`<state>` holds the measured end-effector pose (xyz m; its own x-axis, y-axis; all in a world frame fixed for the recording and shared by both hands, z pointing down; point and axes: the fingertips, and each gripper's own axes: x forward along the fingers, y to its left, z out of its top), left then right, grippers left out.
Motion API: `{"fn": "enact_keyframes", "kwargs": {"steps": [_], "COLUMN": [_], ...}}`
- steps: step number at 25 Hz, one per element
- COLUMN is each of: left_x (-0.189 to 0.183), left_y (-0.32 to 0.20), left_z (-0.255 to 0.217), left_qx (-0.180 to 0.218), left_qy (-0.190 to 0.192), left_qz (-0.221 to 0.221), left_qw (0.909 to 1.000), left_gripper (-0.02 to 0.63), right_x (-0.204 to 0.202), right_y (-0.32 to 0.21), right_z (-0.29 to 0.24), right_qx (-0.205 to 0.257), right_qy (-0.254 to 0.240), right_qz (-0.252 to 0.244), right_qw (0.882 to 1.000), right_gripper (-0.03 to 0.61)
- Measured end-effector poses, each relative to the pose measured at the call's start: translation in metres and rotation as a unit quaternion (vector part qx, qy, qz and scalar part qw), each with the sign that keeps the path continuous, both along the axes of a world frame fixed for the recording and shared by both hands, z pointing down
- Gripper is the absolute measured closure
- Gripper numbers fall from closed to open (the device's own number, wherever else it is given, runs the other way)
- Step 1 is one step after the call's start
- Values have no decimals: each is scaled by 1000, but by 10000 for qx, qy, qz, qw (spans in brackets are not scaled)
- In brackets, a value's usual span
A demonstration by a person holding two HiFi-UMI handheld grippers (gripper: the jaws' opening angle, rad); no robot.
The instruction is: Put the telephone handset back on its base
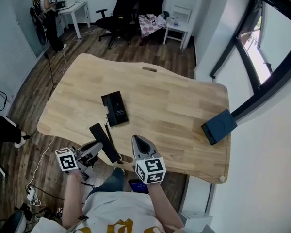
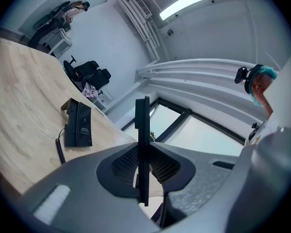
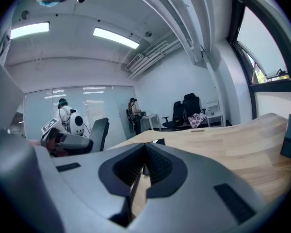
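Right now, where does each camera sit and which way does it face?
Head view: on the person's head, looking down at the table; forearms, left tool, right tool show.
Left gripper view: on the left tool, facing the phone base; jaws shut on the handset.
Right gripper view: on the right tool, facing office chairs; jaws together, empty.
Shared: head and left gripper views show the phone base.

Lying open for passing: bare table (image 1: 174,106) behind the base (image 1: 115,108) and right of it. Blocking just in front of the base: coiled cord (image 2: 58,149), handset (image 1: 105,143). Sitting well right of the base, at the edge: dark box (image 1: 219,126).
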<state>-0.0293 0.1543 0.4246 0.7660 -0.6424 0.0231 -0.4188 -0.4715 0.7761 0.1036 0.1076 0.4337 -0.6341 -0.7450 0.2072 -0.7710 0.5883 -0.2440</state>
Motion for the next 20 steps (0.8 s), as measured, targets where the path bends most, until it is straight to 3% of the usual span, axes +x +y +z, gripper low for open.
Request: {"fn": "enact_keyframes", "kwargs": {"steps": [6,13,20], "left_x": [-31,-57,-55], "left_y": [-78,-160,-190], "left_z": [11,23,38], "left_qx": [-154,-336,-554], "left_qy": [111,151,197], "left_qz": [295,761,1076], "left_qw": [9994,9964,9924], "left_gripper": [543,544,543], "right_x": [-28,-85,-90], "right_y": [-78,-154,-175], "right_z": [21,37,40], "right_qx": [-205,-281,-330], "right_qy": [145,496,558], "right_qz": [281,184,320], "right_qw": [9993,9982,9974], "right_gripper": [572,572,572]}}
